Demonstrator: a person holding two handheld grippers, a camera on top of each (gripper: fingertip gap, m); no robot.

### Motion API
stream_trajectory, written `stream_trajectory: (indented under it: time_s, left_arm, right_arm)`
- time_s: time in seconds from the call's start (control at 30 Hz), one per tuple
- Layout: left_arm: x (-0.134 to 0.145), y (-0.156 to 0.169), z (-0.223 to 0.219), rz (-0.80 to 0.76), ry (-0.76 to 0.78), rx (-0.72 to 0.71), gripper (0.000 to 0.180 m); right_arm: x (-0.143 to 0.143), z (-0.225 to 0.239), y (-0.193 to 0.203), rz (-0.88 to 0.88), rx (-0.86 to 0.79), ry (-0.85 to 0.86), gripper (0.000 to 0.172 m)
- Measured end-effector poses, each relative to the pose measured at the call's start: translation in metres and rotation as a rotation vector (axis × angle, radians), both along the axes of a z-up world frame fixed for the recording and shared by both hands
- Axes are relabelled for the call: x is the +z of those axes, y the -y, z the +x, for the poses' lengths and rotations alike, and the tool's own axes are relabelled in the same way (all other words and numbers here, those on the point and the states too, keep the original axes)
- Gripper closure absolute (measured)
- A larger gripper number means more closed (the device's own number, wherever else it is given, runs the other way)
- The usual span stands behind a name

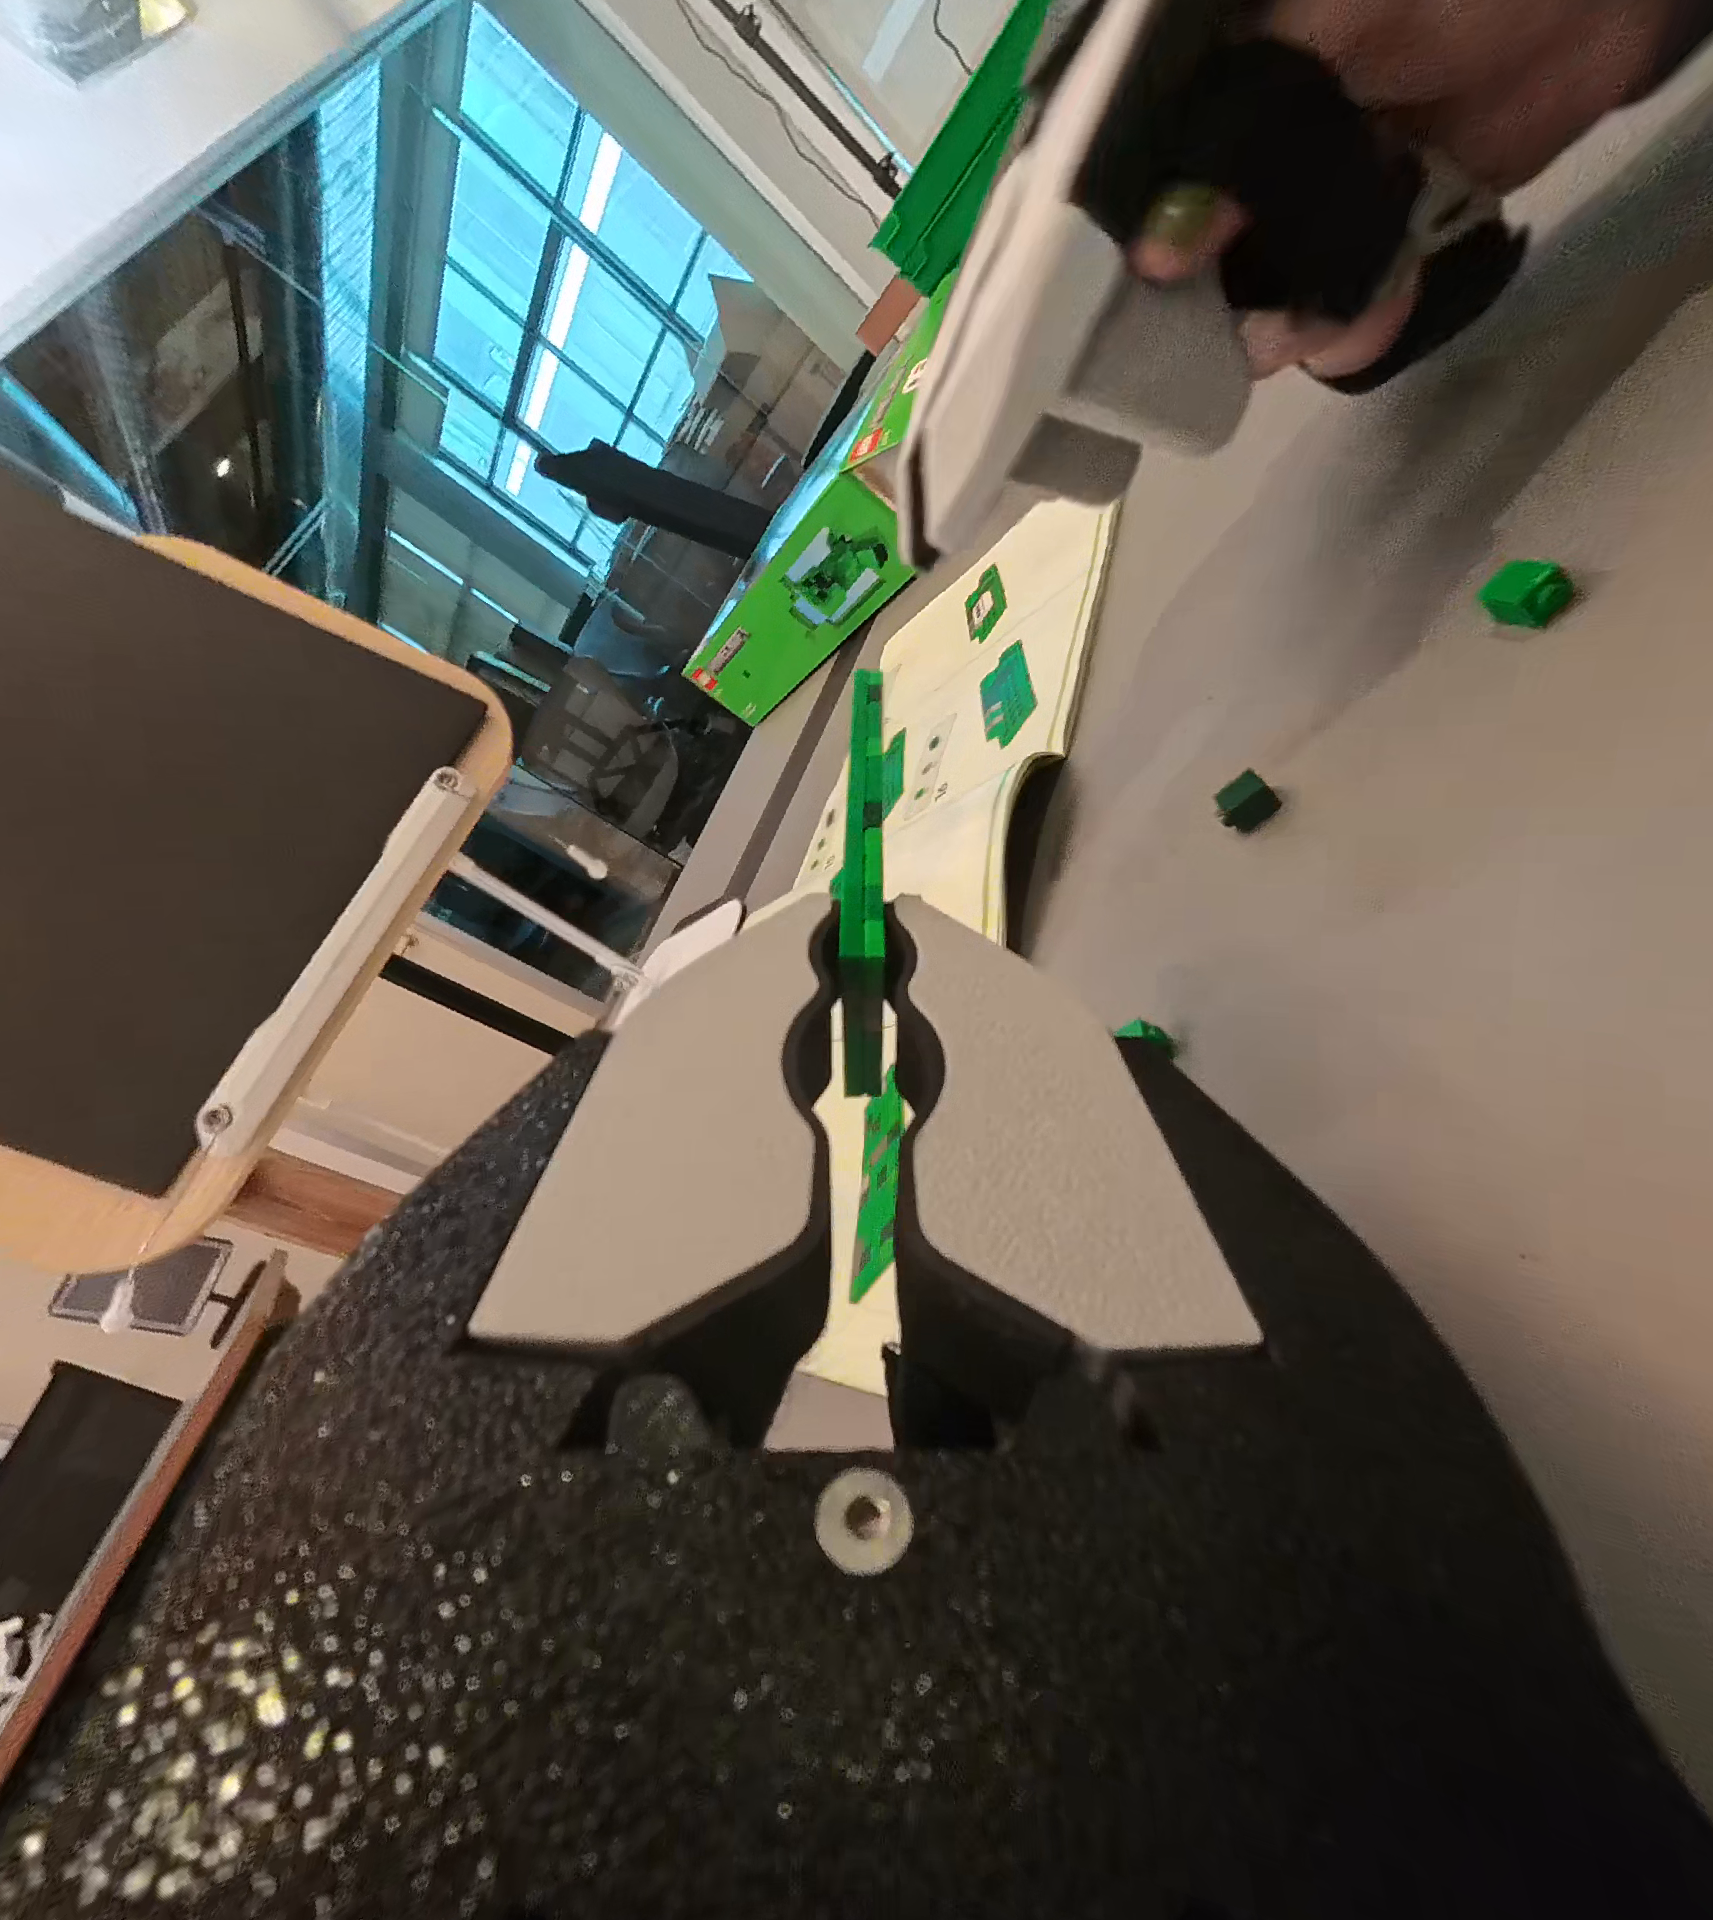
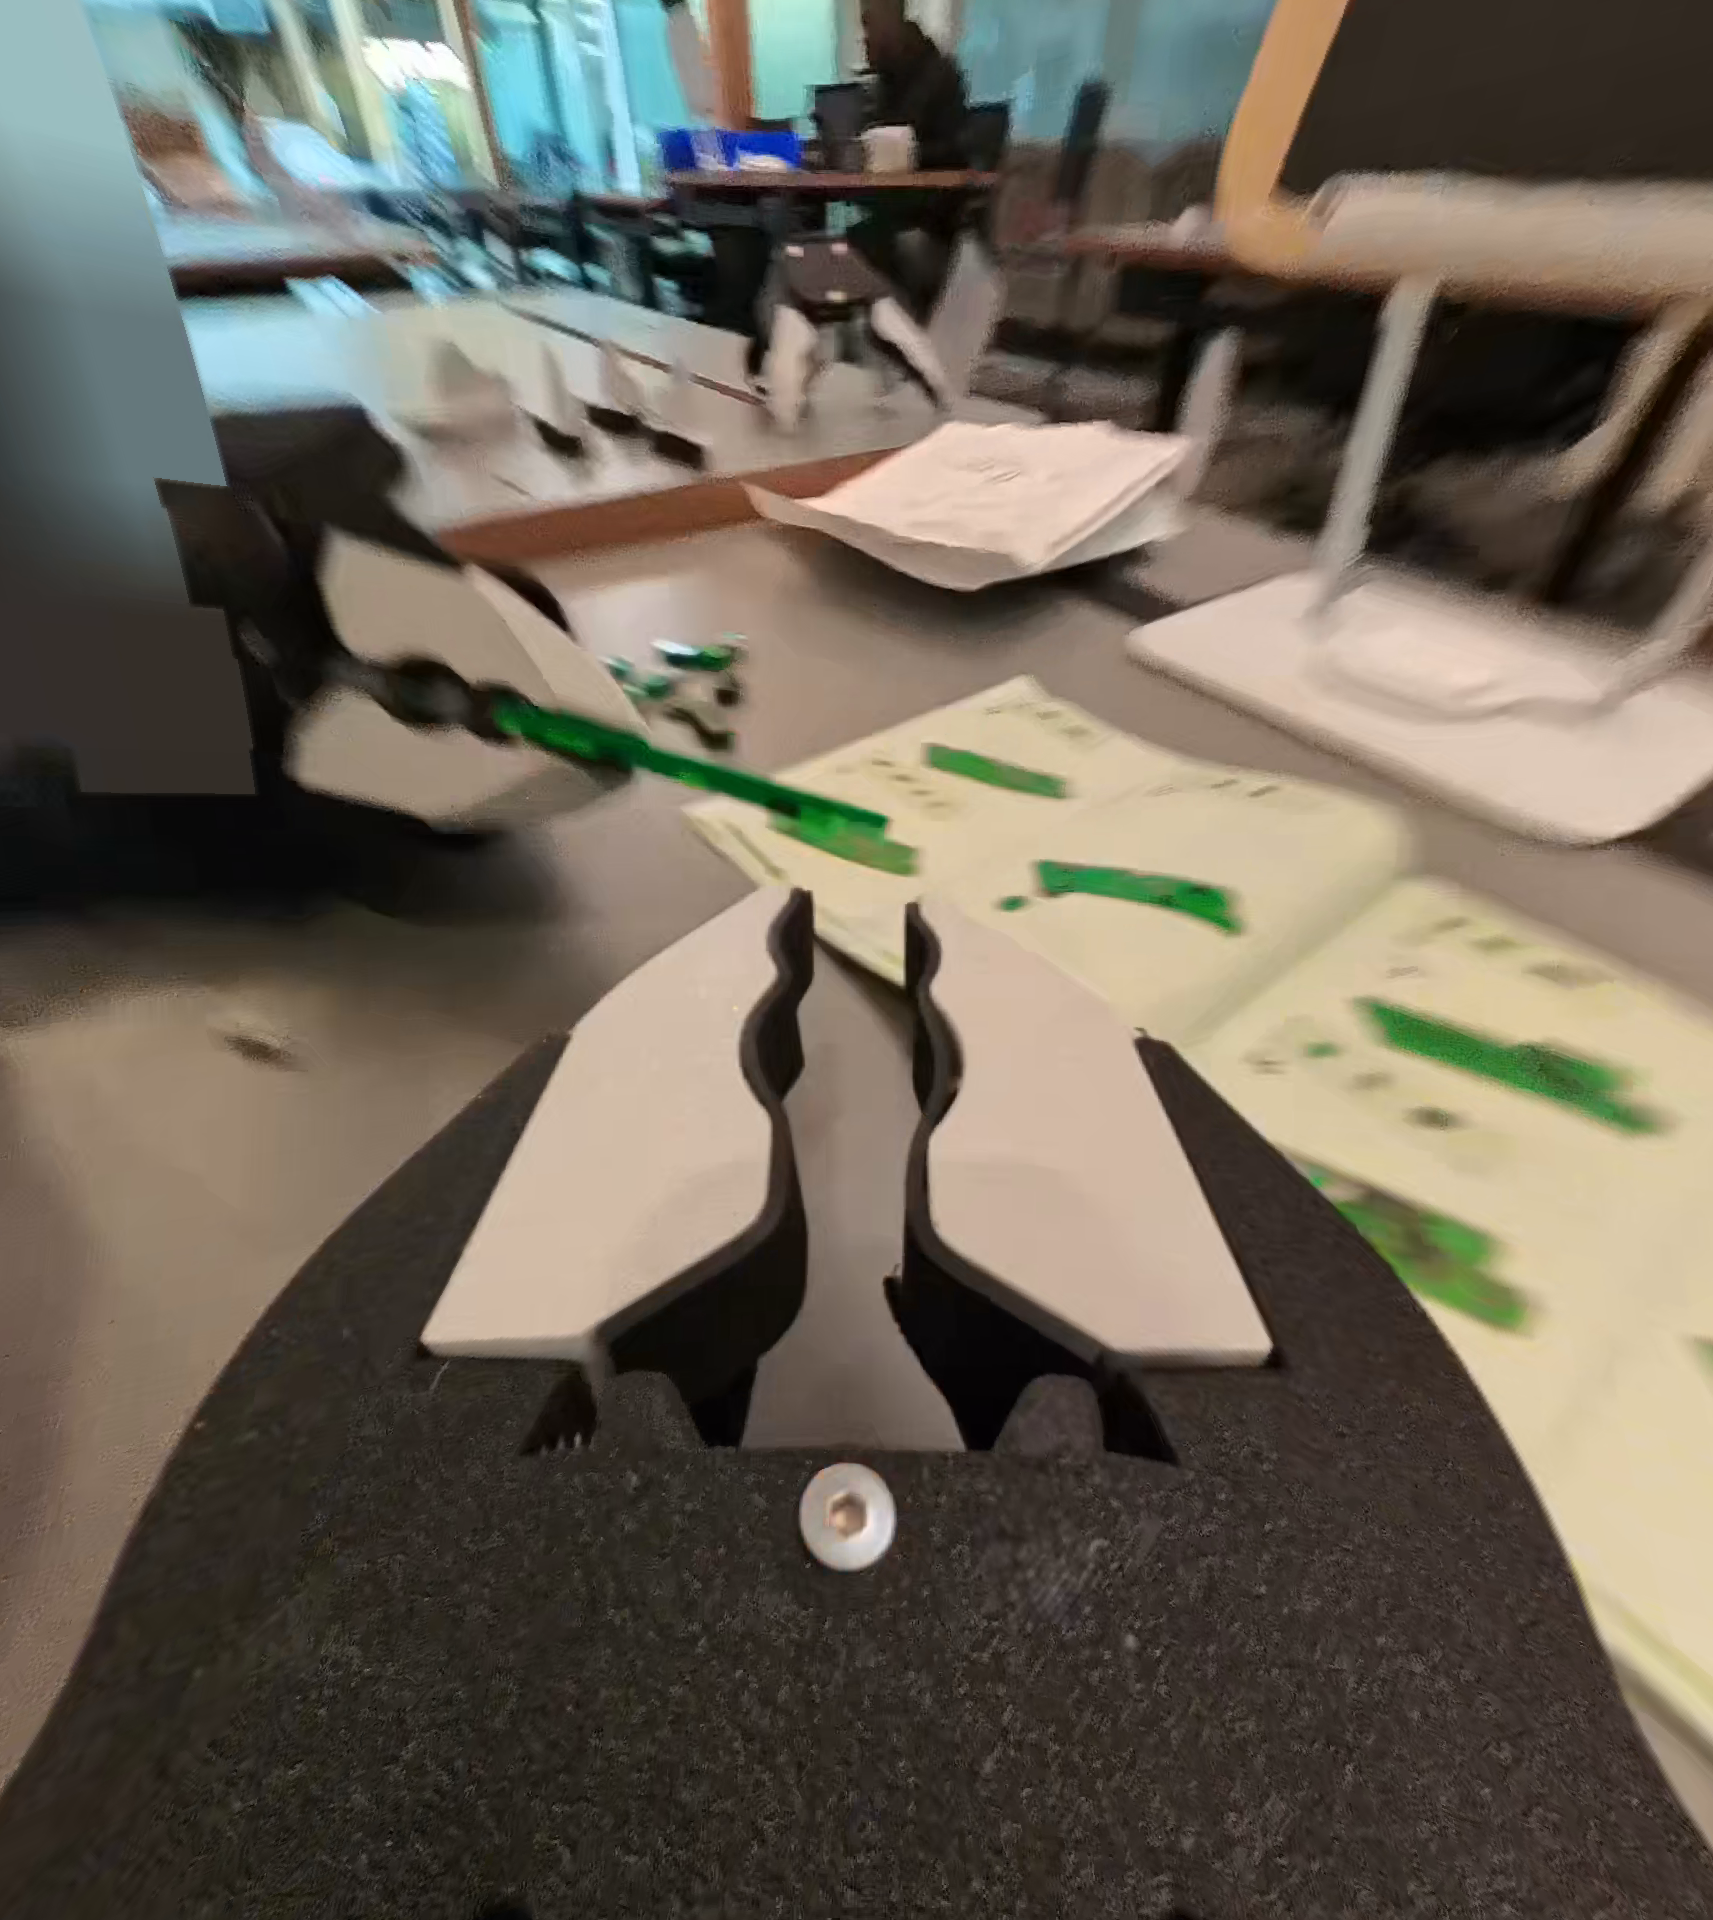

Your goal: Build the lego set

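My left gripper (image 1: 862, 920) is shut on a flat green brick plate (image 1: 867, 821), seen edge-on and sticking out past the fingertips above an open instruction booklet (image 1: 1028, 665). The right wrist view shows the same gripper (image 2: 478, 717) at the left, clamping the green plate (image 2: 696, 769) over the booklet (image 2: 1195, 862). My right gripper (image 2: 857, 920) is open with nothing between its pads, just above the booklet's near edge. It also shows blurred at the top of the left wrist view (image 1: 1018, 364), held by a gloved hand.
Loose green bricks (image 1: 1525, 594) (image 1: 1247, 800) (image 1: 1146, 1034) lie on the grey table (image 1: 1454, 1039). A green box (image 1: 800, 613) stands at the far edge. More small green pieces (image 2: 686, 675), a paper stack (image 2: 977, 499) and a white stand base (image 2: 1434, 717) lie beyond. The gap from one gripper's tips to the other's is roughly 9 centimeters.
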State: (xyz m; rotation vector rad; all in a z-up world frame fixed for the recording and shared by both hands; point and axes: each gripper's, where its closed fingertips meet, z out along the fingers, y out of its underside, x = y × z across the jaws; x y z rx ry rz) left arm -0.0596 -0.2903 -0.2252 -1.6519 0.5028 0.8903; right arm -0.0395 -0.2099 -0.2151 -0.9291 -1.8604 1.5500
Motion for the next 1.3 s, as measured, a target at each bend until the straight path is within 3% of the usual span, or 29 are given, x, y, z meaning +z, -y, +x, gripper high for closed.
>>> stream_trajectory:
  time_s: [0.17, 0.37, 0.47, 0.5, 0.63, 0.8, 0.9, 1.1, 1.2, 1.3]
  left_arm:
    - [-0.002, -0.002, 0.013, -0.028, -0.082, -0.052, 0.174]
    - [-0.001, -0.004, 0.024, -0.039, -0.141, -0.097, 0.175]
    - [0.001, -0.004, 0.028, -0.033, -0.154, -0.111, 0.175]
    - [0.0, -0.005, 0.028, -0.035, -0.156, -0.114, 0.175]
    - [0.007, -0.007, 0.027, 0.011, -0.122, -0.094, 0.167]
    - [0.018, -0.009, 0.011, 0.099, 0.181, -0.02, 0.126]
    - [0.03, -0.004, -0.003, 0.202, 0.462, 0.026, 0.116]
    - [0.048, -0.004, -0.029, 0.547, 1.187, 0.054, 0.127]
    - [0.052, -0.008, -0.036, 0.709, 1.407, 0.02, 0.128]
    - [0.056, -0.011, -0.039, 0.824, 1.532, -0.047, 0.13]
  right_arm:
    - [-0.002, -0.004, 0.021, -0.345, 0.175, 0.456, 0.142]
    - [-0.014, -0.002, 0.029, -0.612, 0.281, 0.815, 0.134]
    - [-0.016, 0.003, 0.035, -0.705, 0.342, 0.905, 0.138]
    - [-0.014, 0.007, 0.038, -0.728, 0.38, 0.925, 0.147]
    - [-0.007, 0.005, 0.037, -0.804, 0.393, 0.883, 0.158]
    - [0.007, -0.008, 0.017, -0.875, 0.329, 0.674, 0.166]
    - [0.013, -0.013, 0.006, -0.915, 0.279, 0.551, 0.166]
    - [0.025, -0.019, 0.002, -1.017, 0.201, 0.36, 0.165]
    - [0.029, -0.018, 0.007, -1.087, 0.209, 0.338, 0.166]
    - [0.03, -0.017, 0.015, -1.1, 0.224, 0.337, 0.166]
